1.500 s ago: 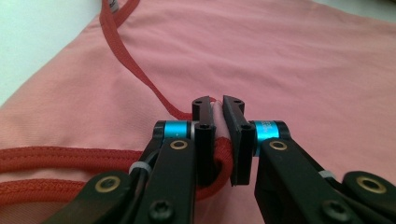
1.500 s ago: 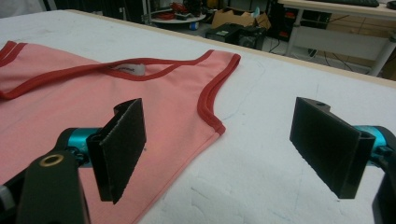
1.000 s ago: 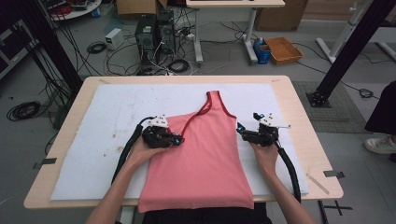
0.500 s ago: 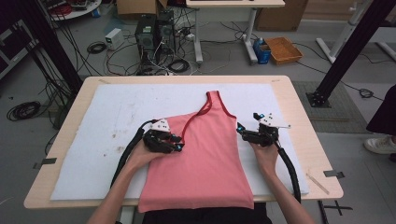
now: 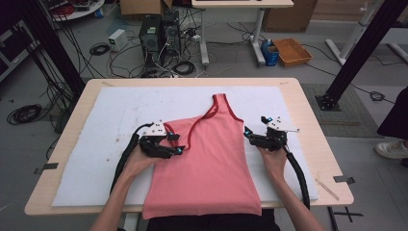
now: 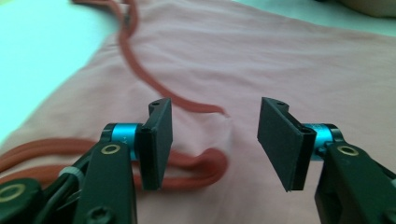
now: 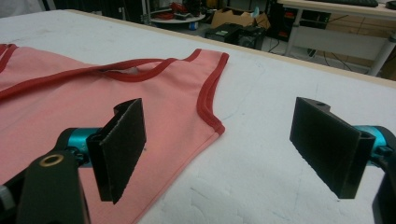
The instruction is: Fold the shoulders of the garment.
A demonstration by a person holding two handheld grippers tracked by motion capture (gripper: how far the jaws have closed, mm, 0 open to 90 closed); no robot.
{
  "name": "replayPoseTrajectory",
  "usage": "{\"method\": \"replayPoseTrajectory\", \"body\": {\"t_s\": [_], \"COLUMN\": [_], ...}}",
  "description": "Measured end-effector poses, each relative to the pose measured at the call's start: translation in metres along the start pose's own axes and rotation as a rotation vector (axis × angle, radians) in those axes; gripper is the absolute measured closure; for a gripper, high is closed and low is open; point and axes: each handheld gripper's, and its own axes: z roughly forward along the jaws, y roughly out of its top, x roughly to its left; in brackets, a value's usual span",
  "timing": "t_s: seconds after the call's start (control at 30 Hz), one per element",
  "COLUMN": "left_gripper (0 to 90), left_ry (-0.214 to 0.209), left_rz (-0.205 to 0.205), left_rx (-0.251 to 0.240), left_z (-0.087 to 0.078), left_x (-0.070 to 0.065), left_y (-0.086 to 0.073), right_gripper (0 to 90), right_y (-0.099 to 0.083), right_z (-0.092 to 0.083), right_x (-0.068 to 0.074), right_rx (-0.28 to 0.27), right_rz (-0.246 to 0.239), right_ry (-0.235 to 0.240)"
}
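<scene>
Your left gripper (image 5: 174,144) rests on the folded-in left side of the pink tank top (image 5: 211,168), and its jaws have just been opening: in the left gripper view the two pads (image 6: 156,135) stand apart with only flat cloth and a loop of dark red trim (image 6: 205,165) lying below the gap, nothing pinched between them. So the release looks finished on that side. The white mat (image 5: 96,144) covers most of the wooden table (image 5: 308,110), and the tank top lies on it near your edge, hem hanging a little over the front of the table, neck pointing away from you. You have the left shoulder strap (image 5: 195,132) turned inward across the chest, so one side fold seems done, though the trim there curls and may want smoothing. Your right gripper (image 5: 249,136) sits at the garment's right side seam, near the armhole, jaws wide and holding nothing; in the right gripper view one pad (image 7: 122,149) hovers over the pink cloth and the other over bare mat, with the armhole corner (image 7: 215,128) between and ahead of them. The right side still lies flat and unfolded, so that fold, and then folding the length, appear to be what is left.
</scene>
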Motion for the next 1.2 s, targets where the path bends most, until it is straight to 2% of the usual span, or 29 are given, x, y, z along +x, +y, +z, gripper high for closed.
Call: {"method": "replayPoseTrajectory", "body": {"t_s": [0.07,0.2,0.37,0.5,0.67,0.77,1.2], "left_gripper": [43.5,40.4,33.5,29.3,28.9,28.9,28.9], "left_ry": [0.035,0.106,0.194,0.241,0.274,0.287,0.305], "left_rz": [0.0,-0.035,-0.107,-0.13,-0.151,-0.161,-0.194], "left_rx": [0.0,-0.001,-0.069,-0.115,-0.145,-0.146,-0.148], "left_z": [-0.005,-0.015,-0.029,-0.037,-0.043,-0.044,-0.043], "left_x": [0.005,0.016,0.031,0.037,0.042,0.044,0.049], "left_y": [-0.003,-0.009,-0.018,-0.025,-0.033,-0.035,-0.039], "right_gripper": [18.1,18.1,18.1,18.1,18.1,18.1,18.1], "right_y": [0.0,0.0,0.0,0.0,0.0,0.0,0.0], "right_z": [0.0,0.0,0.0,0.0,0.0,0.0,0.0], "right_x": [0.0,0.0,0.0,-0.001,-0.001,-0.001,-0.001], "right_rx": [0.001,0.001,0.002,0.001,0.002,0.002,0.004], "right_rz": [0.0,0.007,0.009,0.012,0.012,0.013,0.016], "right_ry": [-0.001,-0.001,-0.001,-0.001,-0.002,-0.002,0.0]}}
